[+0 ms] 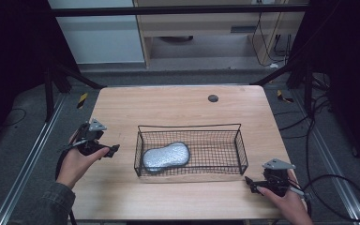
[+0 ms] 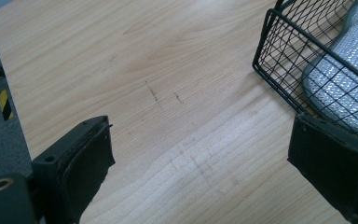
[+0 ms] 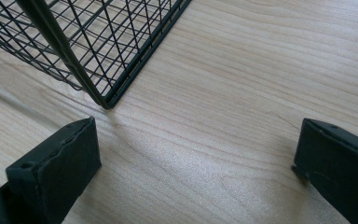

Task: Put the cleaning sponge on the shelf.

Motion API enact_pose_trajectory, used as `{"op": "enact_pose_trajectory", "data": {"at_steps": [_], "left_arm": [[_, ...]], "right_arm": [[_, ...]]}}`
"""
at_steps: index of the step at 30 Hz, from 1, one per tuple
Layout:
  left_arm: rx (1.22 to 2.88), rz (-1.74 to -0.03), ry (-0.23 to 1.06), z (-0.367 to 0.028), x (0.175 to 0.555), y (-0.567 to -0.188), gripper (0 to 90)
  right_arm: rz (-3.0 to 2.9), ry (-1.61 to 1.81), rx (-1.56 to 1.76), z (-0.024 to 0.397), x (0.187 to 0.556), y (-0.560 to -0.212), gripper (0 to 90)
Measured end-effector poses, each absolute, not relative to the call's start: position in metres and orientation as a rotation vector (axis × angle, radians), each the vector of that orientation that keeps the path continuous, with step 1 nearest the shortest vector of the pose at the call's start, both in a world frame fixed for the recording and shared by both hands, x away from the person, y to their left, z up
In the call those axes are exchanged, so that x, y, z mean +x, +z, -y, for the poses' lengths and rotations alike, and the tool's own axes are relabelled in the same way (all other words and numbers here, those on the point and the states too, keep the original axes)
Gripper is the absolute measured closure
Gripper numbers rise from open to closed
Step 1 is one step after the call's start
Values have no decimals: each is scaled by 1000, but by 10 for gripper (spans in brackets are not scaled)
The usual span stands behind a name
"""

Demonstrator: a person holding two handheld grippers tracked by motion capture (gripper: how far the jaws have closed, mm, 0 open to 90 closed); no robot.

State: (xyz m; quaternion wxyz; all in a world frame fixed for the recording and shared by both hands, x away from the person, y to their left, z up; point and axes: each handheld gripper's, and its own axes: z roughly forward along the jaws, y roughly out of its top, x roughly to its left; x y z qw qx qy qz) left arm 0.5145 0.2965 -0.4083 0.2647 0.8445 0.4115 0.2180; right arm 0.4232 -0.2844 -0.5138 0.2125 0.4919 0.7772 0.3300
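Observation:
A black wire basket (image 1: 237, 143) stands in the middle of the wooden table (image 1: 178, 101). Inside it, toward its left end, lies a silvery grey peanut-shaped sponge (image 1: 166, 156). My left gripper (image 1: 112, 150) rests on the table left of the basket, open, with bare wood between its jaws; the left gripper view has the basket's corner (image 2: 270, 51) and the sponge (image 2: 342, 79) at its right. My right gripper (image 1: 249, 183) sits near the table's front right, just off the basket's near right corner (image 3: 103, 100), open and holding nothing.
A small dark round hole (image 1: 213, 98) marks the table's far side. Cables (image 1: 337, 187) trail over the floor to the right. Black frame posts and a pale cabinet stand behind the table.

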Motion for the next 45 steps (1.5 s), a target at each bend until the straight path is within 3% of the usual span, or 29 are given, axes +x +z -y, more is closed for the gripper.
{"op": "enact_pose_trajectory", "data": {"at_steps": [25, 45], "left_arm": [[2251, -1254, 517, -303, 544, -474, 50], [2127, -1303, 541, -299, 570, -495, 45]], "right_arm": [[-2156, 920, 1365, 284, 423, -514, 5], [-2156, 919, 1365, 284, 423, -514, 5]]}}
